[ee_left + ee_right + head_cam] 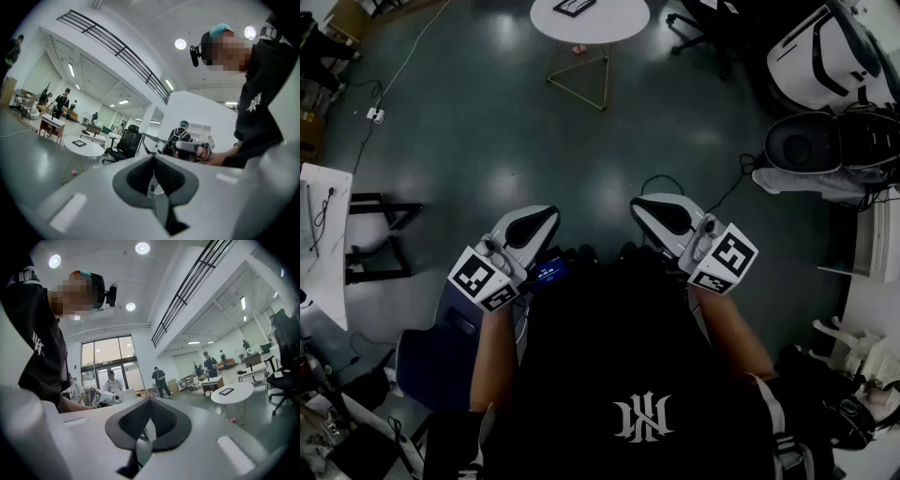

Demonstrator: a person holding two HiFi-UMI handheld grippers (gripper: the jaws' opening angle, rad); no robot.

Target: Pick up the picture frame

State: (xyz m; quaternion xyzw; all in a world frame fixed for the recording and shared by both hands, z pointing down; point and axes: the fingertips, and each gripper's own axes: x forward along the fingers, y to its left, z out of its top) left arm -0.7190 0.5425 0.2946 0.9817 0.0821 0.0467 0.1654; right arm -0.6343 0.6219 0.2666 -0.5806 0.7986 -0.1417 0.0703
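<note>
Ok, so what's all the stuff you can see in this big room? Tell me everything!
round table: one, white, far ahead at the top of the head view
picture frame: one, black, lying flat on the round table
small thing: one, pink, on the floor under the round table; too small to name
office chair: one, black, beside the round table
desk: one, white, at the left edge of the head view
power strip: one, white, on the floor at the left
bulky equipment: white and black, at the right edge; can't tell what
people: several, far back in the hall
left gripper: one, white with black pads, shut, empty
right gripper: one, the same, shut, empty
marker cubes: two, black and white, one on each gripper
</note>
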